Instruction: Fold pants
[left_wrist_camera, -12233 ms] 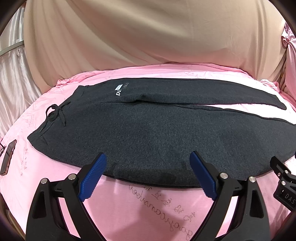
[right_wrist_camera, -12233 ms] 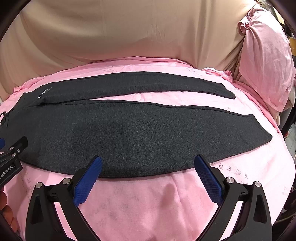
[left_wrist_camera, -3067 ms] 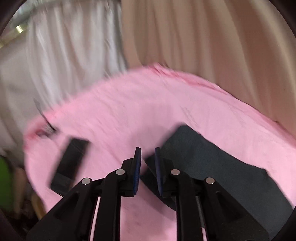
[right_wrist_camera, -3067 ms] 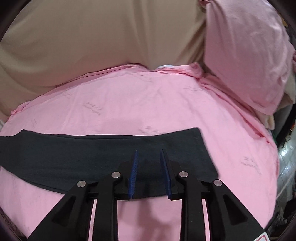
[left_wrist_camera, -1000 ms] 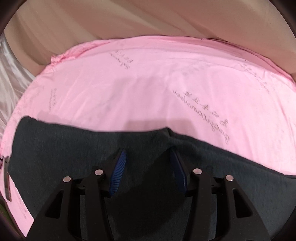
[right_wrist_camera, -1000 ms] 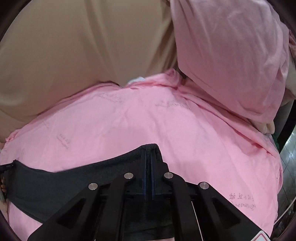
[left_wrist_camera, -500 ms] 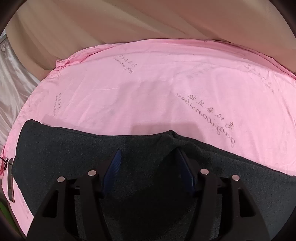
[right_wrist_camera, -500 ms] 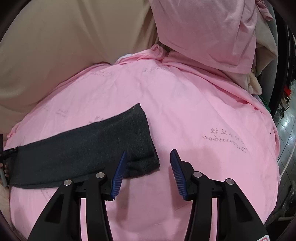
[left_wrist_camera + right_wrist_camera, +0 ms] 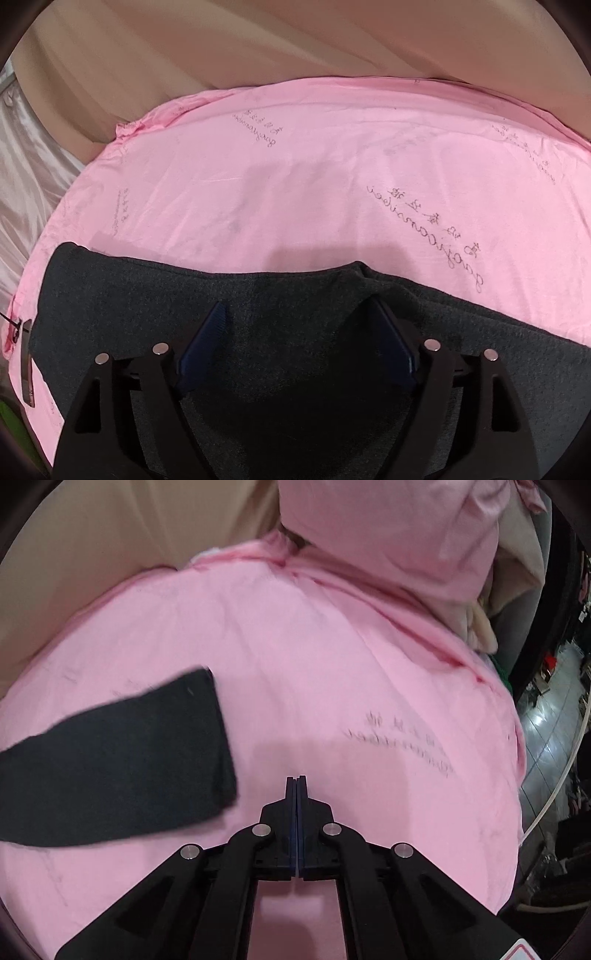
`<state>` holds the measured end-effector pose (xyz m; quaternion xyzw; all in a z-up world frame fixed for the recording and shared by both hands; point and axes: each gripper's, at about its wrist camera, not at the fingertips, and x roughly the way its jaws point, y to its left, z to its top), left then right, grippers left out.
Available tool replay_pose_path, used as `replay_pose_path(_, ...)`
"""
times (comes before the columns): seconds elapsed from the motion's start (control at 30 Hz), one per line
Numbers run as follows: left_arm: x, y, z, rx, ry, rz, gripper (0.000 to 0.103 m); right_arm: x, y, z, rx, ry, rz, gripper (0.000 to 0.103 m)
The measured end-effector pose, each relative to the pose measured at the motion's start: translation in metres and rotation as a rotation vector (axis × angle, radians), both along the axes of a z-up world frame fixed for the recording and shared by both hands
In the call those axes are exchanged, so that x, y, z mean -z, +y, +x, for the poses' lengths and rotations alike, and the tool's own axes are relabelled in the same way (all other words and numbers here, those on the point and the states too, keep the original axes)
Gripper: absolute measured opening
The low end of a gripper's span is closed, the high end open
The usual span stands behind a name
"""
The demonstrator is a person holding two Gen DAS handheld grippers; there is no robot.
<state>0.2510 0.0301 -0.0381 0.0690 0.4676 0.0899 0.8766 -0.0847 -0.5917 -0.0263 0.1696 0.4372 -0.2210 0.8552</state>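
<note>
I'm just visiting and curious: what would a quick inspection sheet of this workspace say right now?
Surface: pink sheet with printed script, spread over a bed.
Job's things: dark grey pants lie flat on the sheet; the leg end is doubled over.
Clutter: a dark flat device at the sheet's left edge.
Grippers: left gripper open above the pants, holding nothing; right gripper has its fingers closed together, empty, over bare sheet beside the leg end.
Cables: a white cord at the far right; a thin dark cord by the device.
Surroundings: beige drape behind, pink pillow at the bed's end.
</note>
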Motion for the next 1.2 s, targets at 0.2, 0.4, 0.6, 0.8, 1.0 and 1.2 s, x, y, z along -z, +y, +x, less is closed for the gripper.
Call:
replay_pose_path(0.2,-0.018,0.006,-0.015,0.028,-0.032,-0.11,0.072,-0.046,0.039,0.003,-0.075,-0.151,-0.017,0.008)
replay_pose_path(0.4,-0.047,-0.011,-0.061,0.111,-0.159,-0.053,0.074,-0.008,0.085,0.095,-0.257,-0.026,-0.091,0.004)
replay_pose_path(0.6,-0.054,-0.004,-0.09,0.167,-0.184,0.016,0.08,-0.012,0.014,0.099,0.004,-0.07,-0.114,0.006)
replay_pose_path(0.8,-0.045,0.009,-0.1,0.15,-0.178,-0.041,0.081,-0.035,0.026,0.069,-0.039,-0.129,-0.118,0.011)
replay_pose_path(1.0,-0.036,-0.01,-0.114,0.184,-0.179,-0.014,0.082,-0.006,0.039,0.075,-0.127,-0.073,-0.06,0.0)
replay_pose_path(1.2,-0.034,-0.025,-0.123,0.203,-0.2,0.023,0.083,-0.004,-0.008,0.068,0.093,-0.021,-0.166,0.0)
